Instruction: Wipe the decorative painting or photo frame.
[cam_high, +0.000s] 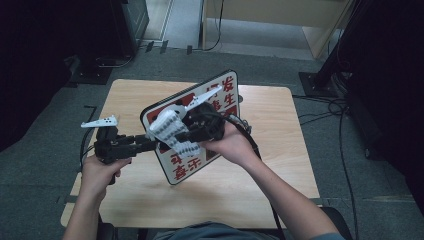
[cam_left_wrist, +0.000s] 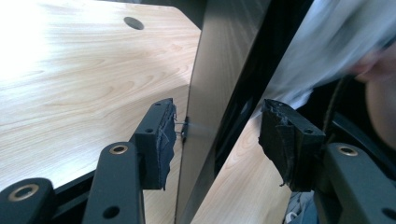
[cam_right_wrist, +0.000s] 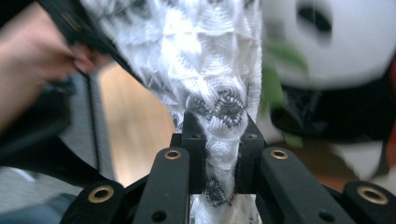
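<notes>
From above we are looking down on the table (cam_high: 250, 175); both gripper cameras are sitting close, sharing the sign board (cam_high: 220, 92) toward twelve o'clock.

Sign board (cam_high: 200, 130) blocks centre (edges free)

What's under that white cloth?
The sign board with red characters lies under the white cloth, which the right tool pinches. The characters beneath the cloth are covered, so unreadable.

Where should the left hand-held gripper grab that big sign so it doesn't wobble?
Probably the sign's thin edge, coming edge-on from its left side. The board is flat and slim, and stands tilted between the left hand-held gripper's open jaws. The right hand-held gripper pinches a white cloth.
</notes>
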